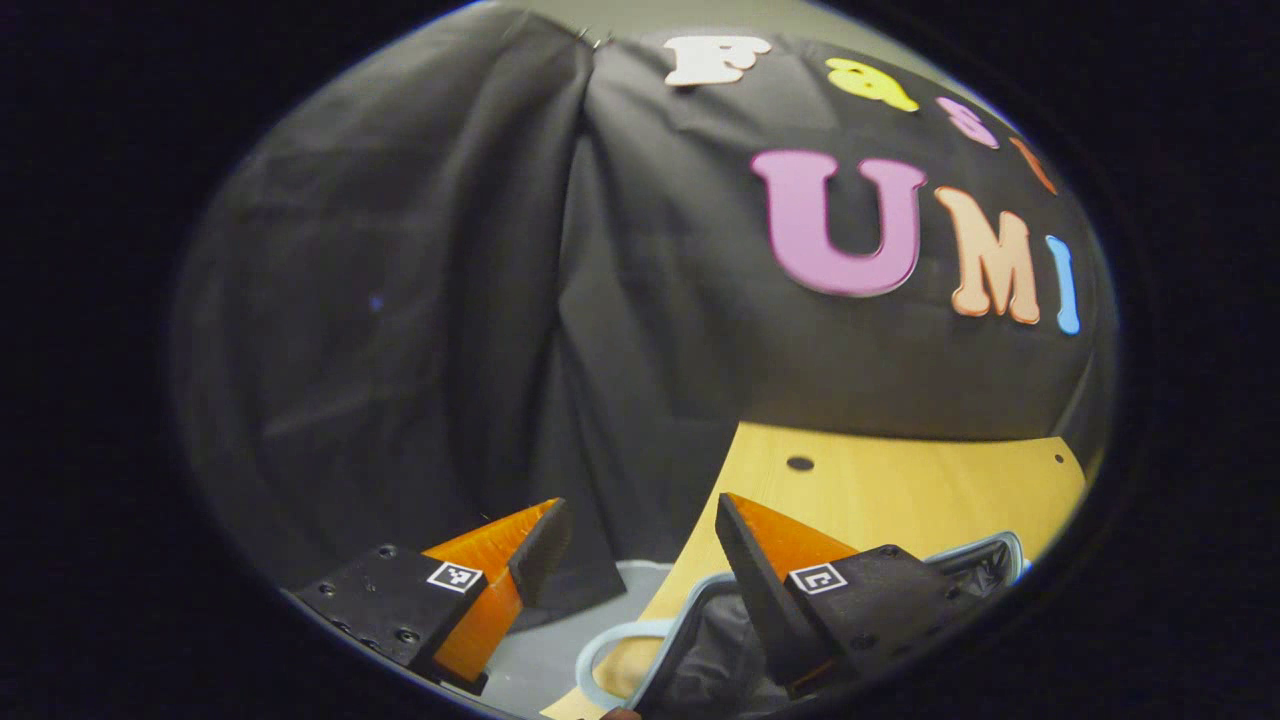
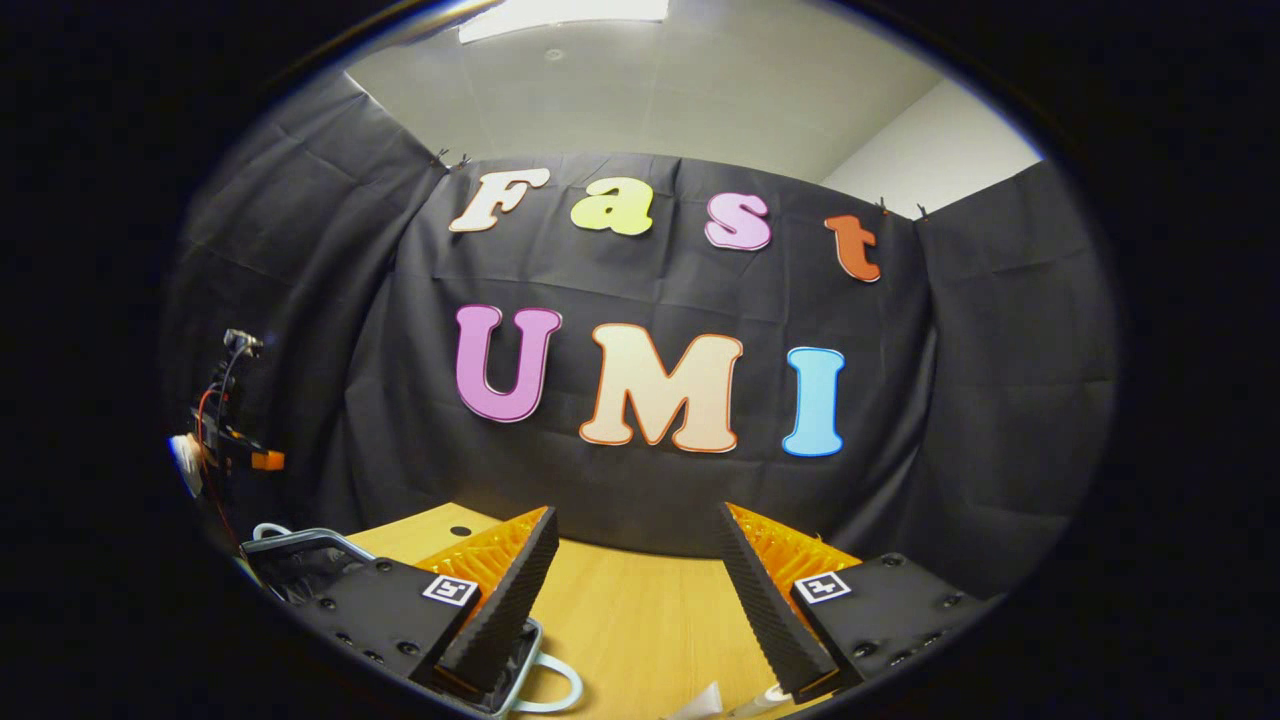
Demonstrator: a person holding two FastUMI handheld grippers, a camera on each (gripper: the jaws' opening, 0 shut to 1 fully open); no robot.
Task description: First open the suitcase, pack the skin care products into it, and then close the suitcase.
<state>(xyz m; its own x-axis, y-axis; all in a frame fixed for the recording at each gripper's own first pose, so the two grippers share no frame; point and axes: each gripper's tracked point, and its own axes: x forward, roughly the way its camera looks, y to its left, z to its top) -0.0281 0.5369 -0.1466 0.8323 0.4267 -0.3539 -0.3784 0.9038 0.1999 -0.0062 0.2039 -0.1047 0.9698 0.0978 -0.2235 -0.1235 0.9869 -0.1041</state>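
Over the left edge of the light wooden tabletop (image 1: 900, 490), the left tool (image 1: 640, 560) hung with its fingers wide apart and nothing between them, pointed mostly at the black cloth wall. Below it lay the pale blue-rimmed suitcase with a dark fabric lining (image 1: 700, 650); the right finger overlapped the rim in the left gripper view, though whether it touched could not be told. A pale looped handle (image 1: 600, 665) stuck out from the case toward the tabletop's edge. The dark lining showing inside the rim suggested the case was already open, which would explain why that tool sat ready above it, not gripping anything.

Further right, in the right gripper view, the same suitcase (image 2: 300, 560) sat near the left edge of the tabletop (image 2: 640, 620), partly behind the left finger. The right tool (image 2: 640, 580) was likewise spread open and empty, held level over the bare wood. At the near edge, just beside its right finger, lay small white pieces, seemingly tube-shaped skin care products (image 2: 745, 705), cut off by the view. That tool appeared placed to drop onto them for the first pick. Packing seemed not yet begun.
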